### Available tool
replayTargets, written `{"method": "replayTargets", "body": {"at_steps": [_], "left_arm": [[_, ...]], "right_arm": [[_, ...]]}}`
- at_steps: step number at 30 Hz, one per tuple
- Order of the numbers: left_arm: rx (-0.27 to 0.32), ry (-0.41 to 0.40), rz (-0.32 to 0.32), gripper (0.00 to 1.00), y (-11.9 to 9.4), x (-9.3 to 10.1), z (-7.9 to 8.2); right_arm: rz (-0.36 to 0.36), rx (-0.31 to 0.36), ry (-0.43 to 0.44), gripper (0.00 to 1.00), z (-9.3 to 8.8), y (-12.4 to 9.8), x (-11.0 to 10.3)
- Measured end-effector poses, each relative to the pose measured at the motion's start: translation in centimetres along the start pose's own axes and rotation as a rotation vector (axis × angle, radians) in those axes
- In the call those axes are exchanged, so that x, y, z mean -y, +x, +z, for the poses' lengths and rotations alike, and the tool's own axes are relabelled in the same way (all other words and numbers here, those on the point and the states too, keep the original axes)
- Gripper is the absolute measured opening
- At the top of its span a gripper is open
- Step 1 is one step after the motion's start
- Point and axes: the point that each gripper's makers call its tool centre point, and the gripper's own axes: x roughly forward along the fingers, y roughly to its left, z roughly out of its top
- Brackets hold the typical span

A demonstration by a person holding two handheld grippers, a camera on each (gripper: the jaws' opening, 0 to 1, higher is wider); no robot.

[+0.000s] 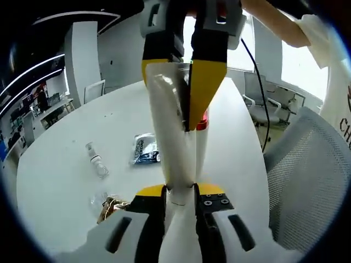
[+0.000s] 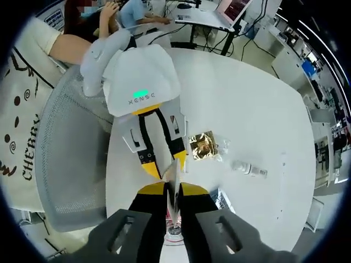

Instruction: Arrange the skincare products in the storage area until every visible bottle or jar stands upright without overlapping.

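Note:
A long white tube [image 1: 174,159] is held up over the white round table [image 1: 55,181], gripped at both ends. My left gripper [image 1: 181,192] is shut on its lower part. My right gripper [image 1: 178,98] comes down from the top of the left gripper view, shut on the tube's flat clear end. A red-tipped white piece [image 1: 202,125] shows just behind the tube; I cannot tell what it is. In the right gripper view, my right gripper [image 2: 171,189] pinches the tube's thin edge [image 2: 172,181], and the left gripper [image 2: 166,167] faces it from above.
On the table lie a small clear bottle [image 1: 96,160] [image 2: 248,168] on its side, a blue-white sachet [image 1: 145,149] [image 2: 222,200] and a gold packet [image 1: 109,207] [image 2: 203,145]. A grey mesh chair [image 1: 307,181] [image 2: 71,164] stands at the table's edge.

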Motion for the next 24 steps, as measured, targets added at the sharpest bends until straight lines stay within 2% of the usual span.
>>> {"method": "replayTargets", "body": {"at_steps": [12,24], "left_arm": [[-0.005,-0.009,0.000,0.17,0.26,-0.37,0.03],[-0.008,0.004,0.003,0.17,0.08,-0.33,-0.07]], "right_arm": [[-0.004,-0.002,0.022,0.08,-0.29,-0.05,0.33],[-0.017,-0.019,-0.015,0.12,-0.42,0.20,0.45]]}}
